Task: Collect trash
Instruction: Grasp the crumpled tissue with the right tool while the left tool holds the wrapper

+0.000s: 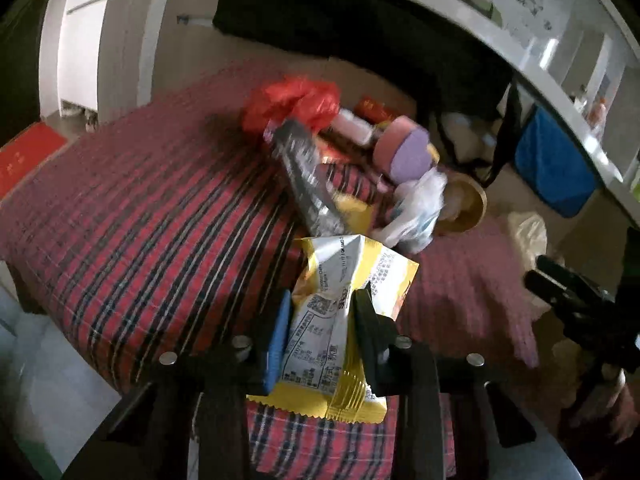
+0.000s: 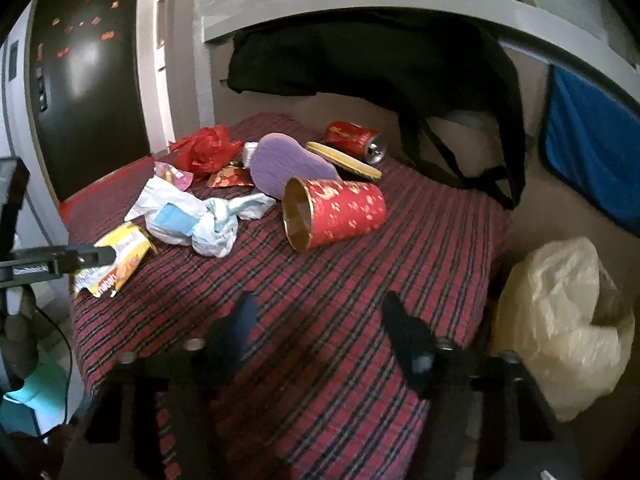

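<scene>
A red plaid cloth (image 2: 320, 280) covers the desk. Behind it a black bag (image 2: 360, 60) hangs from a white ledge (image 2: 360, 4), its straps (image 2: 460, 160) trailing down to the desk's far corner. To the right, a blue cloth (image 2: 592, 148) hangs under the same ledge. On the left stands a dark door (image 2: 88, 100) dotted with small red stickers (image 2: 108, 35).

Left wrist camera looks steeply down, close over the red plaid-covered table (image 1: 160, 220); right wrist camera views the same cloth (image 2: 320, 280) from its near edge. Both share the red gold-patterned cardboard tube (image 2: 336, 212).
</scene>
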The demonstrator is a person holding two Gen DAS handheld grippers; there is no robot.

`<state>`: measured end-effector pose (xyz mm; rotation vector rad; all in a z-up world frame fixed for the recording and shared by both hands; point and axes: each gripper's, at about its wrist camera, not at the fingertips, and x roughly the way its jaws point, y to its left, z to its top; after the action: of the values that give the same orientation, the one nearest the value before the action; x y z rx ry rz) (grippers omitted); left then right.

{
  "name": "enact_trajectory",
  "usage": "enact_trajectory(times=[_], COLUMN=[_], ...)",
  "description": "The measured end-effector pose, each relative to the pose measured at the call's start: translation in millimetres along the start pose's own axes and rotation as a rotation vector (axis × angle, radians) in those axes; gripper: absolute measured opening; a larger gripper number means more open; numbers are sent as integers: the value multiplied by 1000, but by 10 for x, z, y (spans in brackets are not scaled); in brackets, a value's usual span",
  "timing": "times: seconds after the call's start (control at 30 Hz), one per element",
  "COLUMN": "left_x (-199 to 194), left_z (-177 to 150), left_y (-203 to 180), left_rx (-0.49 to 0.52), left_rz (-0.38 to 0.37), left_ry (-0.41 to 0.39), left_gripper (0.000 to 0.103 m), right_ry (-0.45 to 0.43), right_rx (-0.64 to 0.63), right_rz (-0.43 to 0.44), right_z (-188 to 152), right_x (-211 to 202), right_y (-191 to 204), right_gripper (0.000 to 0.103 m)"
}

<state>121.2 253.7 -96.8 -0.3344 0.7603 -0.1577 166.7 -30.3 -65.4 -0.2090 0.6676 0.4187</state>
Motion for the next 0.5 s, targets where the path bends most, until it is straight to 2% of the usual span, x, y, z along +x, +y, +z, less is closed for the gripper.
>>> enact_trajectory(times=[0.13, 0.2, 0.27, 0.4, 0.5], left_x=[-211, -314, -369, -387, -393], left_z=[99, 140, 189, 262, 312], left_y=[-161, -201, -186, -93, -25], left_rx=[32, 40, 34, -16, -47], left_rz=[-9, -2, -3, -17, -26], left_ry=[-90, -135, -158, -174, -191], left_gripper=[32, 32, 32, 33, 33], right_ry=[1, -1, 12, 67, 110], right_rx=[-33, -35, -32, -17, 20], right_rz=[1, 58, 113, 184, 175], right_z=[197, 311, 392, 521, 568], right_x=[108, 155, 234, 530, 789], right_y=[92, 164, 244, 395, 387], right_gripper=[39, 31, 13, 12, 12])
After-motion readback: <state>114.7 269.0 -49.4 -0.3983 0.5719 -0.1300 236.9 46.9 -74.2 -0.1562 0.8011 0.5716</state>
